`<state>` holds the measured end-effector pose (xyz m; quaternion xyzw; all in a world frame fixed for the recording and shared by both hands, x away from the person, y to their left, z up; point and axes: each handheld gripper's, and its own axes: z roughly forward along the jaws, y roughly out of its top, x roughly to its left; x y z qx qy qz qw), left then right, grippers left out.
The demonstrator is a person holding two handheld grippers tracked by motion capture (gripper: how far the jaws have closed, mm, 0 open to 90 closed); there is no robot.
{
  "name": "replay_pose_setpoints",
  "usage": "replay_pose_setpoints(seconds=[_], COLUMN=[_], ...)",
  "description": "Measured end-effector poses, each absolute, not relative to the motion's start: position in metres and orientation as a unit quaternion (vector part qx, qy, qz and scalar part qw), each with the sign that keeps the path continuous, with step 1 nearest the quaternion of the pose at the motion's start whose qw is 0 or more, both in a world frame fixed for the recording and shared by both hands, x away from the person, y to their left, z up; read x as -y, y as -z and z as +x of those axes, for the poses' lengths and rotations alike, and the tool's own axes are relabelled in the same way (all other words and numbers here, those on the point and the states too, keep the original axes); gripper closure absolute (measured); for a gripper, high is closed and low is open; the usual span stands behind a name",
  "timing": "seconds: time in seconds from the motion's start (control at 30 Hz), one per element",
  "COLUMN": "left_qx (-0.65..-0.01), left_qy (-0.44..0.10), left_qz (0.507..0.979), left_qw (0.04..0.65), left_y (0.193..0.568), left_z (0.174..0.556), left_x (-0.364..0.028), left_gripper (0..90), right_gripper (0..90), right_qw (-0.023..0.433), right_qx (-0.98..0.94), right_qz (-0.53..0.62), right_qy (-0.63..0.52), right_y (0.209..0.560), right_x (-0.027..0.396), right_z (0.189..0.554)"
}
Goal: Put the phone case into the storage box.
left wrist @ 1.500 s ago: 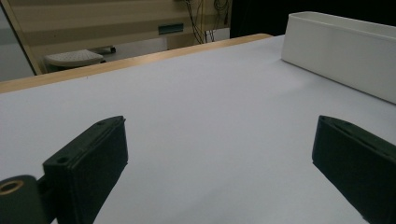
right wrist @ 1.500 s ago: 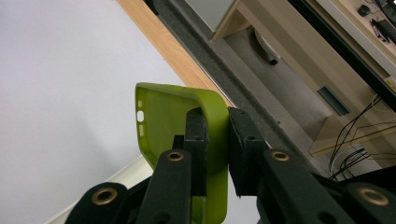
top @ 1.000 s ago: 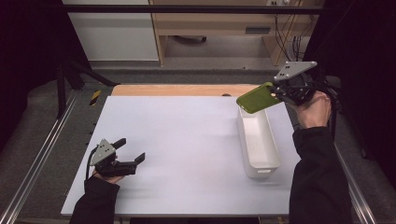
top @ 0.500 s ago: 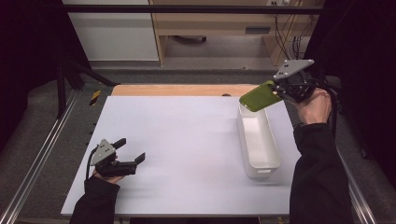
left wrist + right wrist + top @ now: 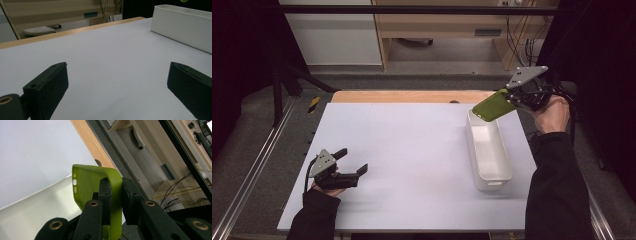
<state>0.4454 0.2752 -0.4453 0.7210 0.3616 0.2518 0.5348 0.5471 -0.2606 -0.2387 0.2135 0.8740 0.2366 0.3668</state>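
Right tongs (image 5: 116, 195) pinching glossy green phone case (image 5: 87, 182), above long white tub (image 5: 489, 150)

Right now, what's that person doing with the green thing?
A person holds a gripper in each hand at a white table. The right gripper has its fingers pinched on the edge of a green phone case, held in the air above the far end of a long white bin. The left gripper rests open on the table with nothing in it.
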Motion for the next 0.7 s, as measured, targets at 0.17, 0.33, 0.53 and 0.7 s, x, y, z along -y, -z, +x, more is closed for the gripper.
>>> replay_pose_setpoints(seconds=[0.17, 0.33, 0.53, 0.7], left_qx=[-0.361, -0.361, -0.361, -0.361], left_qy=[-0.251, -0.251, -0.251, -0.252], left_qz=[0.721, 0.721, 0.721, 0.721], left_qw=[0.535, 0.535, 0.536, 0.535], left_y=[0.445, 0.445, 0.446, 0.446], left_z=[0.445, 0.445, 0.446, 0.446], left_x=[-0.276, -0.276, -0.276, -0.276], left_gripper=[3.2, 3.2, 3.2, 3.2], right_gripper=[79.1, 79.1, 79.0, 79.0], right_qw=[0.369, 0.372, 0.369, 0.368], right_qx=[-0.879, -0.885, -0.892, -0.896], right_qz=[0.197, 0.18, 0.164, 0.153], right_qy=[-0.228, -0.216, -0.204, -0.194], right_y=[0.24, 0.242, 0.245, 0.245], right_x=[0.259, 0.256, 0.253, 0.253], right_z=[0.55, 0.554, 0.559, 0.562])
